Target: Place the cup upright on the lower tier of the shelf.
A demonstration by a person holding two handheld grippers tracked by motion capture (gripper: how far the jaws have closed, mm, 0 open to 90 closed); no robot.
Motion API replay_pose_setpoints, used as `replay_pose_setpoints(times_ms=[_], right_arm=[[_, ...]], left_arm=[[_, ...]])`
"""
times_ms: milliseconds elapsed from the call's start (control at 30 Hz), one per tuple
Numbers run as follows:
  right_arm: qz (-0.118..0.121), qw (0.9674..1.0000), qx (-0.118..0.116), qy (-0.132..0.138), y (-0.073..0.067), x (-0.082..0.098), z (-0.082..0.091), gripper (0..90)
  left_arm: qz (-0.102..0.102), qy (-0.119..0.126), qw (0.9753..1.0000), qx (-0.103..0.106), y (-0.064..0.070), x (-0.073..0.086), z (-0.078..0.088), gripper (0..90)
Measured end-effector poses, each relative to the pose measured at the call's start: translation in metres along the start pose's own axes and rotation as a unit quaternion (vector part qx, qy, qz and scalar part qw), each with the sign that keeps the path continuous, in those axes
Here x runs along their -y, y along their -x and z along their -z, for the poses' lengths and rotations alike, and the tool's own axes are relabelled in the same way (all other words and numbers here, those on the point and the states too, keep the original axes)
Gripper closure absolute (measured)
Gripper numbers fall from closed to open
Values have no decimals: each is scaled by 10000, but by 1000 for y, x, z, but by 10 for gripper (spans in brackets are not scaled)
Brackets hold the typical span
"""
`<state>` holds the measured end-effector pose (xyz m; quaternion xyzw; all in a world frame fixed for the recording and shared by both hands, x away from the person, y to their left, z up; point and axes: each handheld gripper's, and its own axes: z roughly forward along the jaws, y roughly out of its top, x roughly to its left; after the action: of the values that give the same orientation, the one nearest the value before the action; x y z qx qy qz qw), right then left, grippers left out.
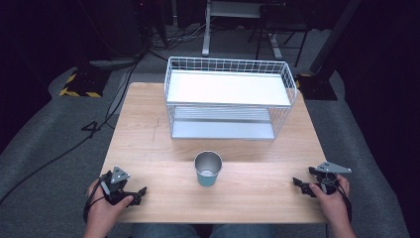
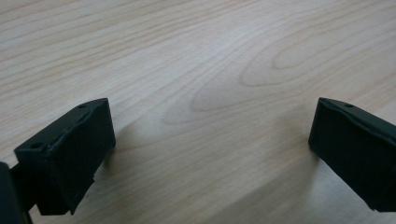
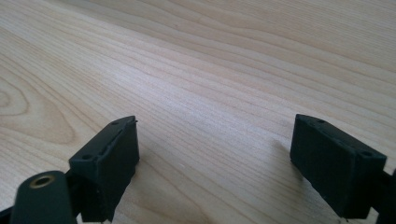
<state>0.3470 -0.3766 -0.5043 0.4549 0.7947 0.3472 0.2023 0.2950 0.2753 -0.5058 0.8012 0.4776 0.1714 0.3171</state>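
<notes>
Both grippers, left (image 1: 140, 194) and right (image 1: 298, 184), rest with jaws spread, empty; the cup (image 1: 208, 168) between them looks light, stiff, slippery: pinch its rim

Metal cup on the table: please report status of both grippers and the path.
Left gripper open, empty, near table edge. Right gripper open, empty. Metal cup upright, untouched, between them. Wire shelf rack behind; nothing blocking.
</notes>
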Motion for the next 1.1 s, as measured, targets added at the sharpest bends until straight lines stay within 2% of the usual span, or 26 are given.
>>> replay_pose_setpoints(times_ms=[67, 133, 200, 233, 433, 700, 833, 1100], right_arm=[[4, 10000, 0, 1, 0, 0, 0, 158], [1, 10000, 1, 0, 0, 0, 0, 158], [2, 10000, -11, 3, 0, 0, 0, 158], [1, 10000, -11, 4, 0, 0, 0, 158], [-2, 10000, 4, -2, 0, -1, -1, 156], [-1, 10000, 5, -3, 0, -1, -1, 156], [-1, 10000, 5, -2, 0, -1, -1, 156], [-2, 10000, 5, -2, 0, -1, -1, 156]], left_arm=[[-24, 61, 10000, 18, 2, 0, 3, 87], [110, 120, 9998, 141, 2, 0, 6, 201], [216, 243, 9993, 181, 3, -2, 9, 156], [258, 273, 9990, 224, 5, -2, 10, 163], [245, 417, 9986, 227, 13, -4, 19, 160], [47, 678, 9975, 212, 32, -12, 29, 176], [-105, 775, 9966, 256, 45, -19, 34, 178], [-242, 911, 9946, 436, 66, -28, 38, 180]])
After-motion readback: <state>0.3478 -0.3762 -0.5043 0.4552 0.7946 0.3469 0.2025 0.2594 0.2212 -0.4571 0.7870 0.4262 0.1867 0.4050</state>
